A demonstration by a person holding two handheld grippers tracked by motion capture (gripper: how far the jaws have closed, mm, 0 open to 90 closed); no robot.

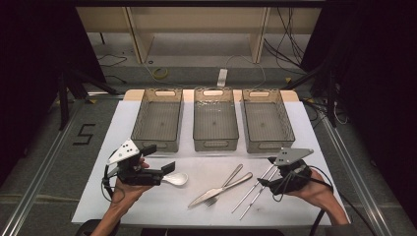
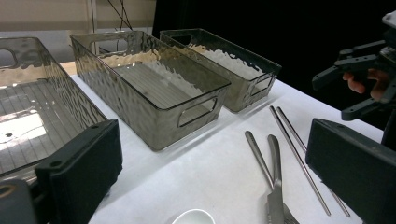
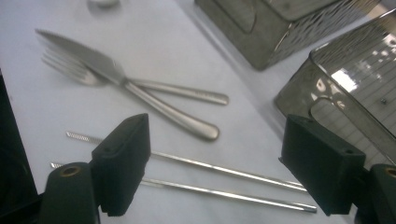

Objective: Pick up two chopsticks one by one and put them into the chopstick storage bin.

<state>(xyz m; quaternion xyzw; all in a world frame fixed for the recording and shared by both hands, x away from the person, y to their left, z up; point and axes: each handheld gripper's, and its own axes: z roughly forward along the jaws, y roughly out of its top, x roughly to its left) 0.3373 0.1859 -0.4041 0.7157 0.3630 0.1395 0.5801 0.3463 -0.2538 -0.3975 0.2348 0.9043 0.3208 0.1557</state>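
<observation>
- Hovering over the white spoon (image 1: 176, 178) at the table's (image 1: 147, 206) 8 o'clock, the left tool (image 1: 164, 164) stands with jaws apart.
- Straddling two metal chopsticks (image 3: 219, 179) at 4 o'clock, the right tool (image 3: 229, 163) also stands apart, gripping nothing.
- Risk: the thin round chopsticks could roll or separate as the jaws close, so that one slips free.
- Risk: the crossed knife (image 1: 221, 189) and fork (image 1: 227, 183) nearby could be nudged.

Two metal chopsticks (image 1: 254, 192) lie parallel beside a white spoon (image 1: 175, 178).

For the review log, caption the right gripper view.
Open right gripper hovers above two metal chopsticks, knife and fork beyond.
</observation>
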